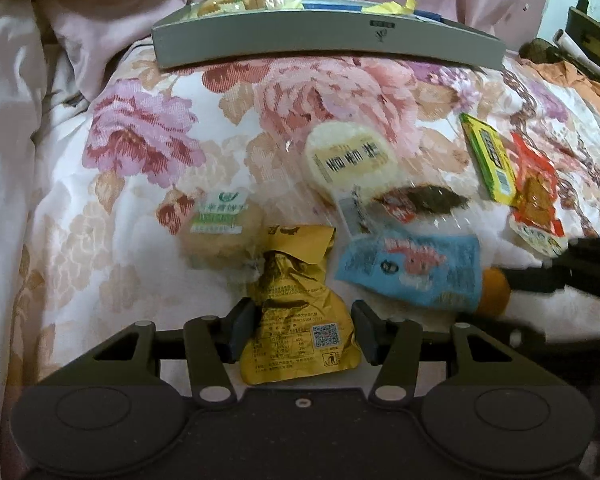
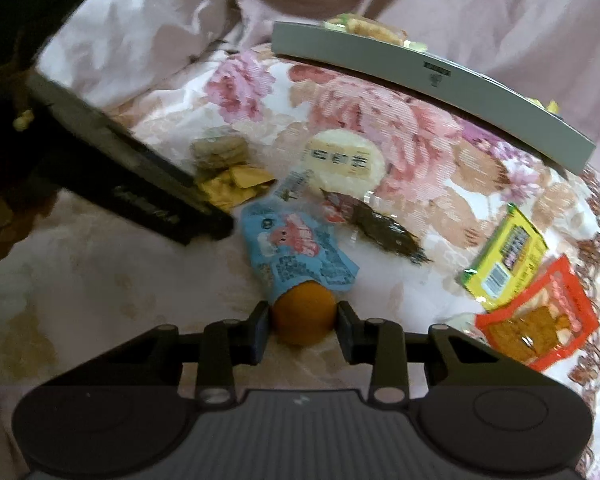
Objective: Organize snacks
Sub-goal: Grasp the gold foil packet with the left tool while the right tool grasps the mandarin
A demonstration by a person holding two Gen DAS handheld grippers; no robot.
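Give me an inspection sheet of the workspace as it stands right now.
Surface: floral pink-and-white bedspread, soft and uneven.
Job's things: grey rectangular tray at the far edge, already holding wrapped snacks; yellow foil packet; orange round ball-shaped snack; light-blue pouch; round white rice cracker; green-labelled round pastry; dark snack in a clear wrapper; yellow-green packet; red-orange packet.
Clutter: nothing seen.
Grippers: left gripper jaws closed on the yellow foil packet; right gripper jaws closed on the orange ball.
Cables: nothing seen.
Surroundings: rumpled pink bedding behind the tray.
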